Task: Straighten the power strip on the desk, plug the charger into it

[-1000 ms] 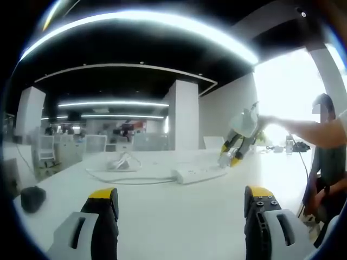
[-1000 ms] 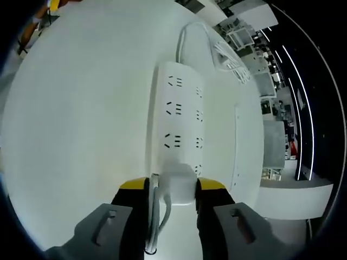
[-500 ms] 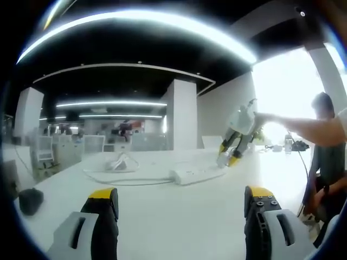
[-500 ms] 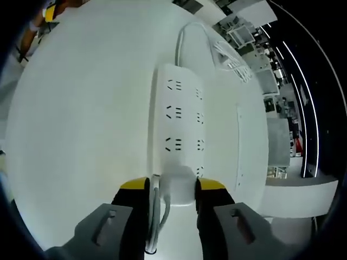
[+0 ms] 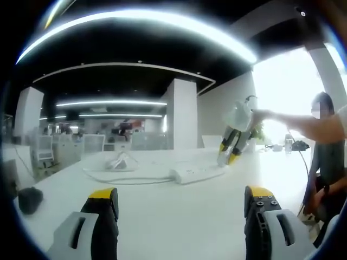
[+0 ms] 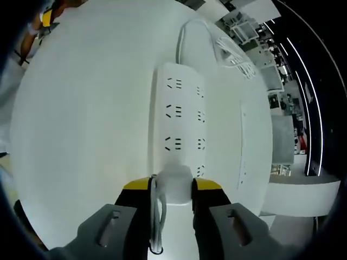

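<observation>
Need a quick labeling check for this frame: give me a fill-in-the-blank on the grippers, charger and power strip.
1. The right gripper is shut on the white ____.
2. The charger sits at the near end of the power strip, whose other sockets are ____.
3. The left gripper has its jaws ____, with nothing between them.
4. The power strip's cable leaves from the end ____ from the charger.

Missing words: charger; empty; open; farthest

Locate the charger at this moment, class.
In the right gripper view the charger sits between the right gripper jaws, at the near end of the power strip on the white desk.
</observation>
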